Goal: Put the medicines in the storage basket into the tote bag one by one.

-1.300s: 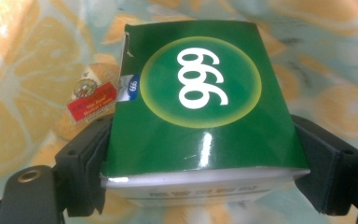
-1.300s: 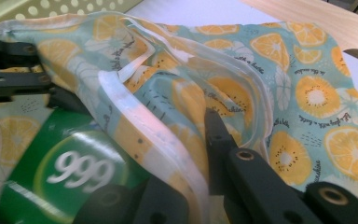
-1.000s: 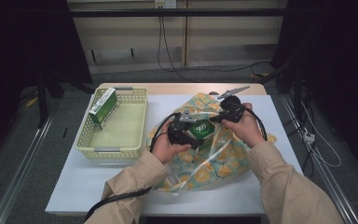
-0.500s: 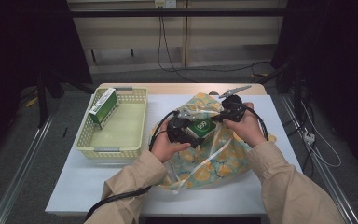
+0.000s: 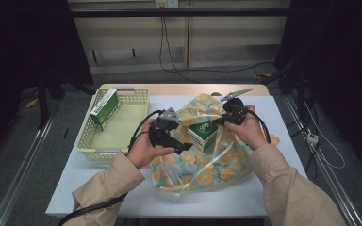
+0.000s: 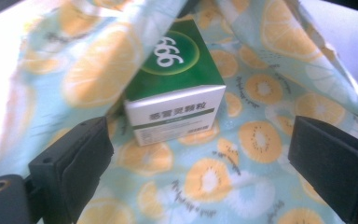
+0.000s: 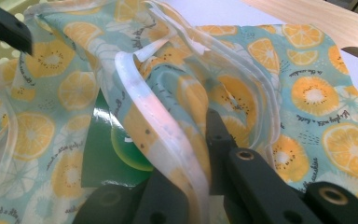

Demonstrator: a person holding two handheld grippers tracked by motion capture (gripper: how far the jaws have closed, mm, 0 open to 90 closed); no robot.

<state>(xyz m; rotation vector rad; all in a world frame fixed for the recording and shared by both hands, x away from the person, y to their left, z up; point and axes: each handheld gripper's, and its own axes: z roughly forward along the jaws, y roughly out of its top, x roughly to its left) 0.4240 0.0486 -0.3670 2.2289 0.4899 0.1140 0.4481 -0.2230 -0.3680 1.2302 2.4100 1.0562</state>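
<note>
A green and white box (image 5: 202,133) (image 6: 175,88) lies inside a light blue bag printed with orange slices (image 5: 202,167) (image 6: 261,88) (image 7: 335,116) on the table. My left gripper (image 5: 183,135) (image 6: 200,135) is open just left of the box; its jaws have just been opening, and the box lies free beyond its pads (image 6: 74,163). My right gripper (image 5: 218,120) (image 7: 205,135) is shut on the bag's pale rim (image 7: 140,93) and holds the mouth up. Through the fabric the green box (image 7: 107,158) shows.
A pale yellow basket (image 5: 96,150) stands at the left of the white table (image 5: 122,197), with a second green box (image 5: 104,109) leaning at its far left corner. A wooden edge (image 5: 179,89) runs along the back. Cables trail from both grippers.
The left gripper has opened and drawn back to the left and up, away from the box, which stays in the bag. The right hand has kept still.
</note>
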